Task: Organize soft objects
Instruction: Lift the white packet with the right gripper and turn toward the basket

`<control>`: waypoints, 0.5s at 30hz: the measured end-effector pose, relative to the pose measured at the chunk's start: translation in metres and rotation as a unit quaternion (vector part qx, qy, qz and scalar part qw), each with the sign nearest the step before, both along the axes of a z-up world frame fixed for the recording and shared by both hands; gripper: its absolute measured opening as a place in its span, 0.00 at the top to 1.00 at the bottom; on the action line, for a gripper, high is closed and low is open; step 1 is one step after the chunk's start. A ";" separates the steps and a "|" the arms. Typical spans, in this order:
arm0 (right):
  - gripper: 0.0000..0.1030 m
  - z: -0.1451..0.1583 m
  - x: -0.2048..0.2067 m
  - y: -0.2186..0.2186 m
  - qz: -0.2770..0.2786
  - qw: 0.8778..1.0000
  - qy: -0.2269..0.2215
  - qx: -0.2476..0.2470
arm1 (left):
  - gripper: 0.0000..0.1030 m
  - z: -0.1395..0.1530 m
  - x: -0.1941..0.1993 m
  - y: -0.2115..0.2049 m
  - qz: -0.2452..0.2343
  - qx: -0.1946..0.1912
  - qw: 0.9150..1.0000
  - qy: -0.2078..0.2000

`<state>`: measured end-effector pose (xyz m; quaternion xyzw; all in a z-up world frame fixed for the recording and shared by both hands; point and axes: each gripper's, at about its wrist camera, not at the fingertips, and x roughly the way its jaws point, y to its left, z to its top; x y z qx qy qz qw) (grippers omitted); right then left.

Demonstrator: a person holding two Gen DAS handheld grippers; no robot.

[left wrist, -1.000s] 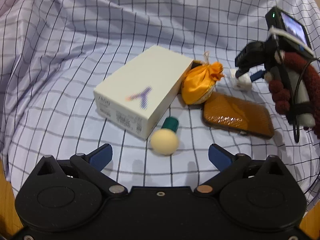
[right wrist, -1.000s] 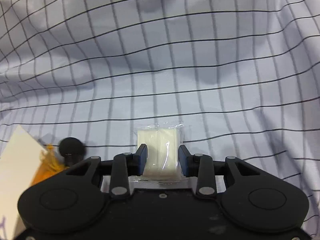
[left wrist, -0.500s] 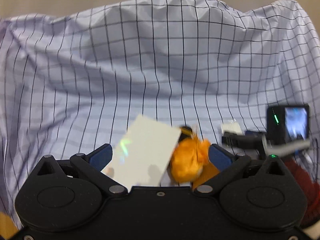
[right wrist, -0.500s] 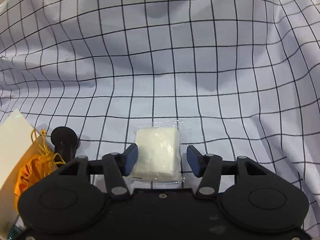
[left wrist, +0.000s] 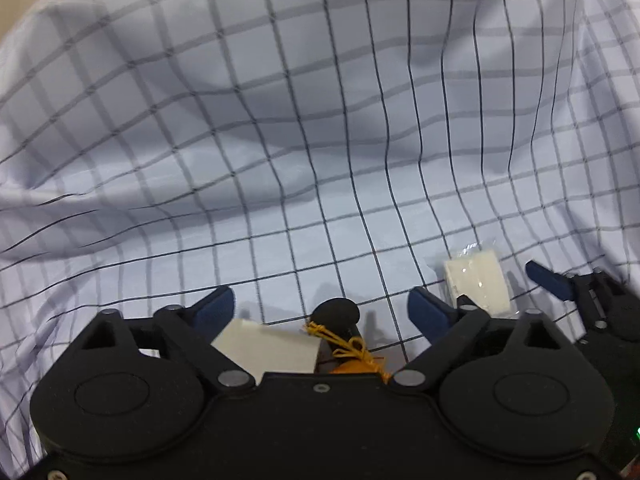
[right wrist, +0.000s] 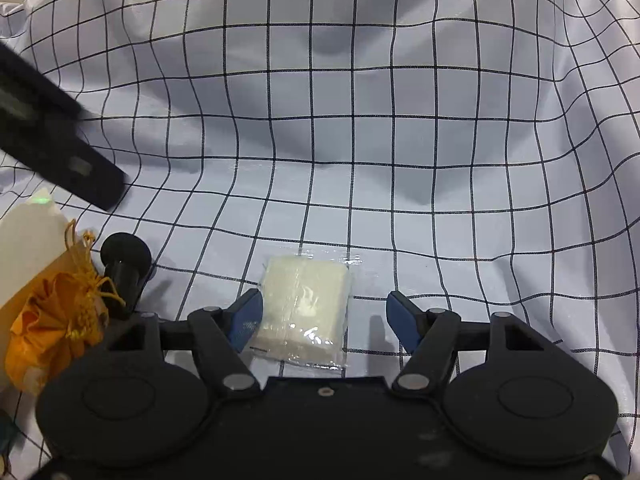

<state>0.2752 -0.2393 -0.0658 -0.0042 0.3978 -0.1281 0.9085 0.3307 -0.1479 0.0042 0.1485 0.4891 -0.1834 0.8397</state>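
While the pad (right wrist: 306, 314) lies flat on the checked cloth (right wrist: 400, 140), my right gripper (right wrist: 324, 320) has just been opening around it: left finger beside its edge, right finger clear. Its long axis runs away from me, leaning slightly right. Left of it: black knob (right wrist: 125, 256), orange pouch (right wrist: 56, 332), white box (right wrist: 28, 252). My left gripper (left wrist: 320, 312) is wide, closing slightly, nothing gripped.

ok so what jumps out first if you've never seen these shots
The white plastic-wrapped pad lying on the checked cloth, between the open jaws of the right hand-held gripper, which have just been opening and no longer press on it. Next, the bright orange drawstring pouch at the lower left of the right wrist view, against a white box.
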 end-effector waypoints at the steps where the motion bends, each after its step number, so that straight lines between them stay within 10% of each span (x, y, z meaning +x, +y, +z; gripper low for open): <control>1: 0.36 0.000 -0.001 0.000 0.001 1.000 0.000 0.002 | 0.14 -0.004 0.003 -0.005 -0.007 0.009 1.000 0.004; 15: 0.35 0.001 -0.003 -0.002 0.000 1.000 -0.004 0.021 | 0.42 -0.052 0.025 -0.032 -0.057 0.078 0.992 0.085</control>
